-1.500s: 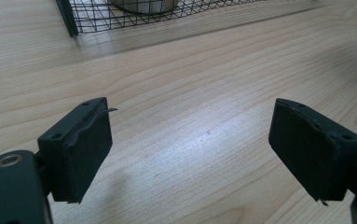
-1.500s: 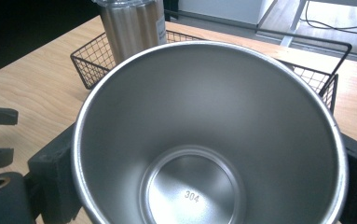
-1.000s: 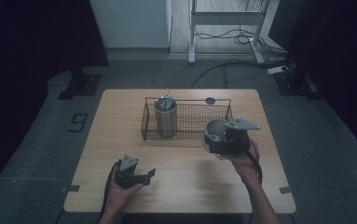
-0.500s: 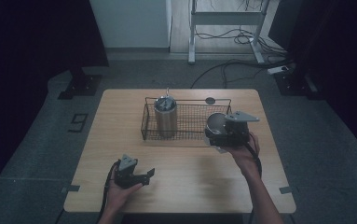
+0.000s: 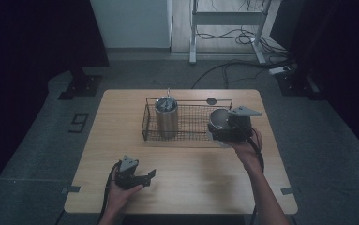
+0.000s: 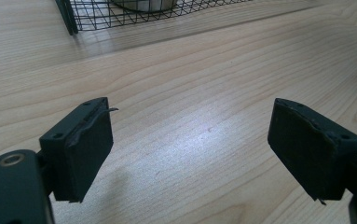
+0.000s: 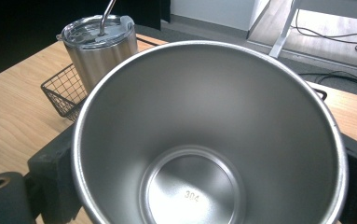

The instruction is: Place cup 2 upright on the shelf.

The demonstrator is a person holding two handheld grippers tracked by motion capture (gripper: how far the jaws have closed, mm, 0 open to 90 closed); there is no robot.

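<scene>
In the high view, the right tool (image 5: pixel 224 126) is at about 3 o'clock on the surface (image 5: pixel 182 197) and holds a steel cup (image 5: pixel 218 119) at the right end of the wire basket (image 5: pixel 186 123). Whether the cup hangs just above the mesh or touches it, I cannot tell from here. At the left end of the basket, near 11 o'clock from the cup, a lidded tumbler (image 5: pixel 167 116) stands upright with a straw through its lid. The left tool (image 5: pixel 137 177) rests low at about 7 o'clock, well apart from the basket.

In the left gripper view, the jaws of this tool are spread wide with nothing between them, only bare wood. The corner of the basket (image 6: pixel 120 11) is at 12 o'clock.

In the right gripper view, the open cup (image 7: pixel 209 140) is empty inside, and the number 304 is stamped on its bottom. The black jaws press on its wall at both sides, so the right tool is pinching the cup. The tumbler (image 7: pixel 99 46) is at 11 o'clock, in the basket (image 7: pixel 64 91).

I judge the step to be placing the cup into the basket. To do it well, keep the cup upright, lower it straight, stay clear of the tumbler and the basket rim, and release only when the bottom sits flat on the mesh. A thin steel wall can slip, so open the jaws slowly.
</scene>
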